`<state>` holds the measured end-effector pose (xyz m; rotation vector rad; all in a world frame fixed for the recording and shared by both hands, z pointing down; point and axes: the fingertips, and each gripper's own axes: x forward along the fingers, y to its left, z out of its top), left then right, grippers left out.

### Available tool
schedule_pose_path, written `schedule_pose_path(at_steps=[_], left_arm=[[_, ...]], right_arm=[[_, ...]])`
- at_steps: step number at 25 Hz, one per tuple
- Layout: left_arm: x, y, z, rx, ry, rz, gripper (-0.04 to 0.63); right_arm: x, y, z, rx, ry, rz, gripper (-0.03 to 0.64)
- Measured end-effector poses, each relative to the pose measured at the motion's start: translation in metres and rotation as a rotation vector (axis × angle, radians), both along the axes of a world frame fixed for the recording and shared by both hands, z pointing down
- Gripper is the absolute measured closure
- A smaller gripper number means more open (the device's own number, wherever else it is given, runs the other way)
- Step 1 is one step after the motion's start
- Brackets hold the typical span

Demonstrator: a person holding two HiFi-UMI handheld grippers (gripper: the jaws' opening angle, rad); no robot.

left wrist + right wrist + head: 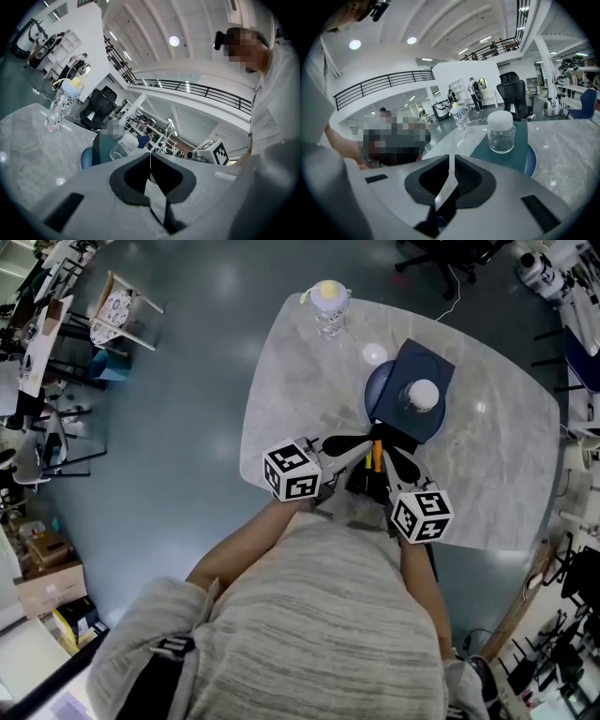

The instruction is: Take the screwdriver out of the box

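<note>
In the head view both grippers hover close together over the near part of the marble table. My left gripper points right and my right gripper points away from me. A narrow orange thing, perhaps the screwdriver's handle, shows between them. Below them lies a dark shape, mostly hidden, so I cannot tell whether it is the box. In the left gripper view the left gripper has its jaws together with nothing in them. The right gripper looks the same in its own view.
A glass jar with a white lid stands on a dark teal square that lies over a blue round thing. At the far edge stands a spotted bottle with a yellow top. Office chairs stand beyond the table.
</note>
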<state>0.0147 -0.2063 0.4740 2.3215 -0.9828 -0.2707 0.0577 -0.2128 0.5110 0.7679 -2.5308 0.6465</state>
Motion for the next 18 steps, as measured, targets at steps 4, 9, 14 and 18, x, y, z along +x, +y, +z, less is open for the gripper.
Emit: schedule_pose_path(at_steps=[4,9,14,18], left_arm=[[-0.005,-0.004,0.009,-0.016,-0.004,-0.019,0.578],[-0.007,-0.004,0.019,-0.030,-0.008,-0.022,0.578],[-0.004,-0.002,0.032,-0.056,-0.011,-0.016,0.578],[-0.009,0.000,0.041,-0.079,-0.006,-0.020,0.578]], right_arm=[[-0.002,-0.002,0.013,-0.031,0.014,0.003,0.603],[-0.006,-0.001,0.031,-0.078,0.028,0.009,0.603],[-0.008,-0.001,0.053,-0.123,0.075,0.001,0.583],[-0.009,0.000,0.071,-0.175,0.101,0.009,0.543]])
